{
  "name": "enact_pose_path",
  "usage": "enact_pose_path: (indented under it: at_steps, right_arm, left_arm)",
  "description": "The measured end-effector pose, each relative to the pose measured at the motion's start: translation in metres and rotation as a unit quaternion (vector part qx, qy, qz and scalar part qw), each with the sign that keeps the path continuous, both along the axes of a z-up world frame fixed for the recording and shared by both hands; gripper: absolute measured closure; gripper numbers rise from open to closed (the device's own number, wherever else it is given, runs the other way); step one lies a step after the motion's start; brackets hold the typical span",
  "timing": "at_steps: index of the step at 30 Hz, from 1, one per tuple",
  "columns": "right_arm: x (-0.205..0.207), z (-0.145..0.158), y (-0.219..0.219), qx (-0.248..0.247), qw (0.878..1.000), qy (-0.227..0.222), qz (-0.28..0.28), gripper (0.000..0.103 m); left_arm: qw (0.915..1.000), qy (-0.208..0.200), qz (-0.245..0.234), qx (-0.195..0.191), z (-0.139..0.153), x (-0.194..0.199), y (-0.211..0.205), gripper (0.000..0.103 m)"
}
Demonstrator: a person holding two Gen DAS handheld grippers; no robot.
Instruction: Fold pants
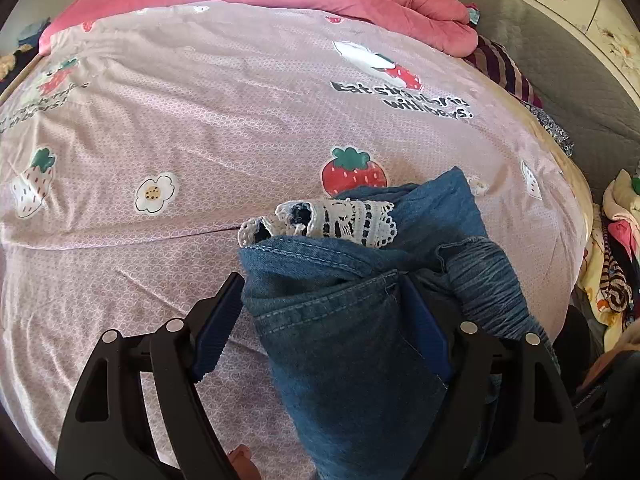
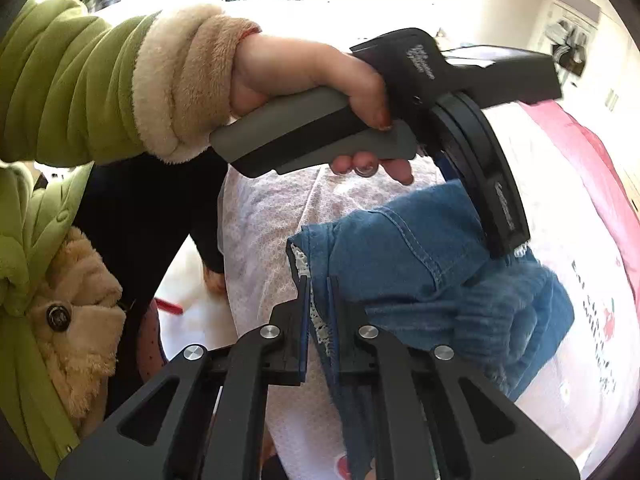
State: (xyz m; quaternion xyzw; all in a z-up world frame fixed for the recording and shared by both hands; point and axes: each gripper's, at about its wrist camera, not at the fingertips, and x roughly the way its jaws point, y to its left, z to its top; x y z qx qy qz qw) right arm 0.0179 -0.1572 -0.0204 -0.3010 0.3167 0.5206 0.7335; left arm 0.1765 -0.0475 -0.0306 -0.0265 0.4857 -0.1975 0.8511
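The pants (image 1: 344, 320) are not yet folded into a flat shape. You have them bunched in a thick blue bundle at the near edge of the bed (image 1: 200, 128), on the pink cover with strawberries, and partly lifted between your two tools. The white lace trim (image 1: 340, 222) of a hem lies on top of the bundle, and the ribbed elastic part hangs at the right side.

Your left gripper (image 1: 320, 320) stands wide, with its fingers on both sides of a thick fold of denim. The cloth fills most of the gap and lies against the right finger, but I cannot tell if both pads really press on it.

Your right gripper (image 2: 319, 320) is nearly closed, and its fingers pinch a thin edge of the denim with lace between them. In the right wrist view your left hand (image 2: 304, 80) holds the other tool above the bundle.

In my judgement you are in the middle of the work: the pants are gathered, but the layers are uneven and wrinkled. It remains to lay them down, to smooth them and to make the last neat fold.
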Motion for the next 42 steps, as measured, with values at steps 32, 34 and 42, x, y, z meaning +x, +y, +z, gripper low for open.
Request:
enact_pose_path:
  at_steps: [32, 34, 42]
  right_arm:
    - [0.087, 0.051, -0.118, 0.205, 0.900, 0.118, -0.367, 0.009]
    - [0.102, 0.042, -0.120, 0.202, 0.891, 0.133, -0.384, 0.009]
    - [0.155, 0.009, -0.123, 0.218, 0.859, 0.223, -0.407, 0.008]
  left_arm:
    - [0.9960, -0.069, 0.037, 0.044, 0.024, -0.079, 0.017, 0.014]
    - [0.9965, -0.057, 0.040, 0.045, 0.014, -0.079, 0.019, 0.012]
    - [0.9984, -0.029, 0.044, 0.019, -0.006, -0.068, 0.021, 0.010]
